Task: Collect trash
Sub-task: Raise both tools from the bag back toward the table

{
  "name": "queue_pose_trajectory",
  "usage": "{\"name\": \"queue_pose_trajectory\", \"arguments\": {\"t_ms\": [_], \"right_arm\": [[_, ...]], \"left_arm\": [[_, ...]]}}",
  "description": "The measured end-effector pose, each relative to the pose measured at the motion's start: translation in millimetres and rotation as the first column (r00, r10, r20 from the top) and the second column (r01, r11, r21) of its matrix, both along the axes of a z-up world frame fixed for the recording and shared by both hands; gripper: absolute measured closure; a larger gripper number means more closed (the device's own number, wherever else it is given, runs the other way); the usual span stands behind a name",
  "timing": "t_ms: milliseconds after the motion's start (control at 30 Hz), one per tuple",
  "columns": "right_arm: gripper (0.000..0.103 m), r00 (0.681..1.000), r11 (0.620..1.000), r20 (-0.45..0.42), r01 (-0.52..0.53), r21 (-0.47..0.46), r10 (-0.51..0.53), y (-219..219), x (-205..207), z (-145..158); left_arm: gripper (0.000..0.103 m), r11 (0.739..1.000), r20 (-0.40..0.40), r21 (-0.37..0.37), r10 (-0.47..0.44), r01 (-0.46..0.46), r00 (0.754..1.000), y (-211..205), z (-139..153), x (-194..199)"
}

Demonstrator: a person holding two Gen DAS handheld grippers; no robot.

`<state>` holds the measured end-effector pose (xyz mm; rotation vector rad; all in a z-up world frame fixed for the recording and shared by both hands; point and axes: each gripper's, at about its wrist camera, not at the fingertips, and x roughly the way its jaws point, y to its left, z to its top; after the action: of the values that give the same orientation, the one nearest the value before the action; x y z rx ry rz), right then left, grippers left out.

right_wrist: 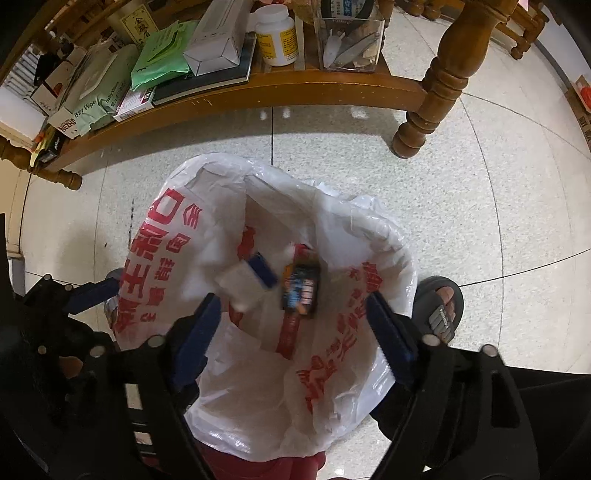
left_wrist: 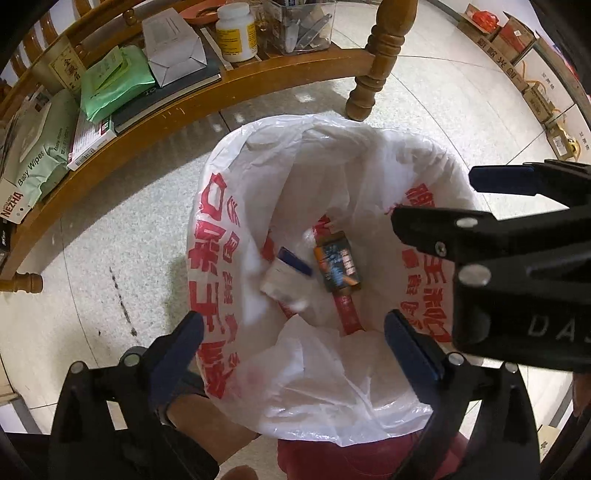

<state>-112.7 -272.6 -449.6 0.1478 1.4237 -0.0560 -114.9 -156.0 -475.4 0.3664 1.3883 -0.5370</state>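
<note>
Two pieces of trash are seen inside the white plastic bag (left_wrist: pixel 236 206): a dark snack wrapper (left_wrist: pixel 337 265) with orange edges and a white packet with a blue end (left_wrist: pixel 286 271). They are caught beside each other, low in the bag's open mouth; whether they have settled at the bottom cannot be told, since the packet is blurred in the right wrist view.

The bag, printed with red characters, is stood on the tiled floor (left_wrist: pixel 424 96), its rim spread wide, presumably so that things can be dropped in from above. A red bin or frame (left_wrist: pixel 332 458) appears to be covered by it at the near edge.

The left tool (left_wrist: pixel 293 343) is held directly over the bag, pointed downward, its jaws spread wide with nothing between the pads. The right tool (right_wrist: pixel 293 323) is held likewise over the opening, released and empty. The drop is judged to be done for these two items.

Behind the bag, a wooden shelf (left_wrist: pixel 207 99) is loaded with baby wipes (left_wrist: pixel 40 147), a white pill bottle (left_wrist: pixel 236 33) and boxes. A sandalled foot (right_wrist: pixel 441 306) is placed just beside the bag.
</note>
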Motion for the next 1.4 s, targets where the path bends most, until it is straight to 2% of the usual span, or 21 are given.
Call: {"name": "queue_pose_trajectory", "arguments": {"t_ms": [100, 400, 500, 700, 800, 1000, 1200, 1400], "right_arm": [[0.018, 1.000, 1.000, 0.004, 0.008, 0.002, -0.008, -1.6, -0.6, 1.2], [0.016, 0.998, 0.999, 0.036, 0.042, -0.003, -0.042, -9.7, -5.7, 13.1], [0.016, 0.997, 0.998, 0.056, 0.054, -0.016, -0.053, -11.8, -7.5, 21.3], [0.013, 0.992, 0.997, 0.094, 0.080, 0.017, -0.081, -18.0, -14.6, 47.3], [0.013, 0.986, 0.995, 0.133, 0.091, 0.048, -0.097, -21.3, -18.1, 68.7], [0.013, 0.973, 0.990, 0.198, 0.104, 0.091, -0.120, -23.4, -25.1, 112.7], [0.010, 0.948, 0.993, 0.298, 0.093, 0.076, -0.111, -27.5, -37.2, 178.9], [0.009, 0.910, 0.995, 0.404, 0.077, 0.062, -0.096, -37.8, -42.0, 242.6]], "left_arm": [[0.008, 1.000, 0.005, 0.000, 0.000, 0.000, 1.000, 0.2, 0.8, -1.0], [0.008, 1.000, 0.043, -0.013, 0.009, -0.008, 0.999, -2.4, 10.8, -0.8], [0.008, 0.999, 0.047, -0.036, 0.014, -0.012, 0.999, -2.7, 16.5, 0.5], [0.008, 0.996, 0.077, -0.090, 0.028, -0.021, 0.997, -1.0, 40.0, 0.8], [0.008, 0.988, 0.058, -0.143, 0.070, -0.061, 0.996, 3.0, 53.9, 3.0], [0.008, 0.982, 0.118, -0.167, 0.103, -0.083, 0.988, 7.0, 86.6, 3.1], [0.008, 0.961, 0.193, -0.236, 0.191, -0.143, 0.963, 26.4, 142.5, 8.6], [0.008, 0.949, 0.291, -0.280, 0.228, -0.145, 0.929, 42.3, 200.0, 14.6]]}}
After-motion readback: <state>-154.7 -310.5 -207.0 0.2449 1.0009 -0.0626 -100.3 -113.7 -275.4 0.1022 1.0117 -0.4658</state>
